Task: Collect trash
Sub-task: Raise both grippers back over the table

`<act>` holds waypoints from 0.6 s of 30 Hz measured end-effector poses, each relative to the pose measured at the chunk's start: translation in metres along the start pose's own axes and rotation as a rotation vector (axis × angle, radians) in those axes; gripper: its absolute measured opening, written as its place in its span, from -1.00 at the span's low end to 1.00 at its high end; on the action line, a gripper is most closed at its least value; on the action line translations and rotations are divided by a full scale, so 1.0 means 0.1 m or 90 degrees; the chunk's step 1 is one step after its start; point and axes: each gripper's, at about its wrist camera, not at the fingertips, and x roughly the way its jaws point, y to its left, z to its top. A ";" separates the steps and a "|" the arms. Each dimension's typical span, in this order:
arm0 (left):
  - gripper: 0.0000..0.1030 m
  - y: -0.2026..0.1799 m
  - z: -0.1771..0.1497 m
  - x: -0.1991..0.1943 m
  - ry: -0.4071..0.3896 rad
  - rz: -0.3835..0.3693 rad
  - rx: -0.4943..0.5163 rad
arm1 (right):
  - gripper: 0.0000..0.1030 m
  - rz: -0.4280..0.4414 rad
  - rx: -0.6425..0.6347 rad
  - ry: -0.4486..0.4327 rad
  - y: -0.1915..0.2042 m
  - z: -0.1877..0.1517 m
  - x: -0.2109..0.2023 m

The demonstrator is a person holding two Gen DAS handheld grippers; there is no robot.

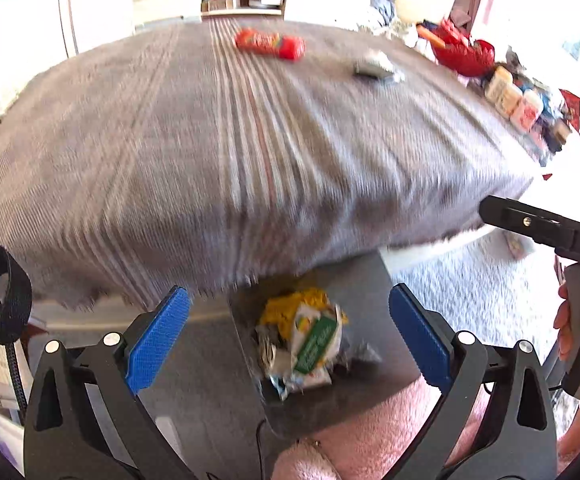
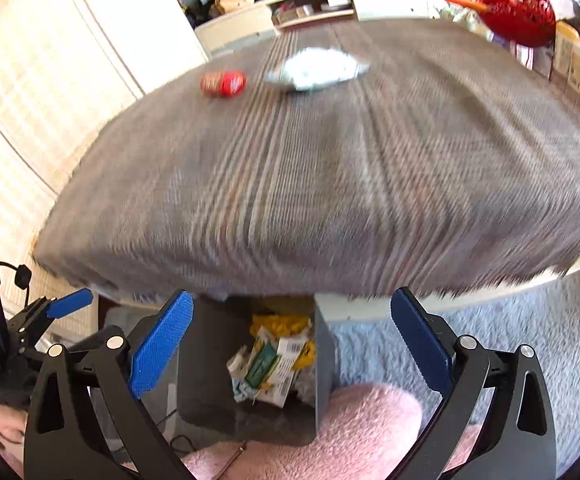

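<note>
Left wrist: left gripper (image 1: 290, 334) gapes empty above the grey bin (image 1: 250, 364) of crumpled wrappers (image 1: 302, 340); a red packet (image 1: 270, 43) lies on the striped tablecloth (image 1: 210, 152). Right wrist: right gripper (image 2: 292, 336), jaws wide and empty, over that bin.

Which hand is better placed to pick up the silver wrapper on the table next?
Probably right. The silver wrapper lies on the right tool's side of the table, while the red wrapper lies further left. Both are open and empty.

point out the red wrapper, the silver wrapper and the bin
red wrapper (image 1: 270, 44), left wrist view, its middle
silver wrapper (image 2: 316, 68), right wrist view, its middle
bin (image 2: 206, 368), right wrist view, left inner wall
</note>
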 end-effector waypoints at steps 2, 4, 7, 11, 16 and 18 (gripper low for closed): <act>0.84 0.03 0.16 -0.04 -0.017 0.004 -0.003 | 0.93 -0.007 0.004 -0.012 -0.06 0.14 -0.04; 0.84 0.04 0.31 -0.04 -0.032 0.012 -0.002 | 0.93 -0.015 0.008 -0.021 -0.12 0.29 -0.05; 0.84 0.08 0.53 -0.03 -0.049 0.019 -0.002 | 0.93 -0.024 0.011 -0.031 -0.18 0.50 -0.02; 0.84 0.12 0.83 0.07 -0.060 0.030 0.005 | 0.93 -0.030 0.019 -0.040 -0.23 0.77 0.09; 0.84 0.20 1.13 0.23 -0.064 0.029 0.008 | 0.93 -0.021 0.019 -0.048 -0.14 1.14 0.29; 0.84 0.23 1.23 0.28 -0.065 0.028 0.007 | 0.93 -0.016 0.011 -0.052 -0.07 1.28 0.38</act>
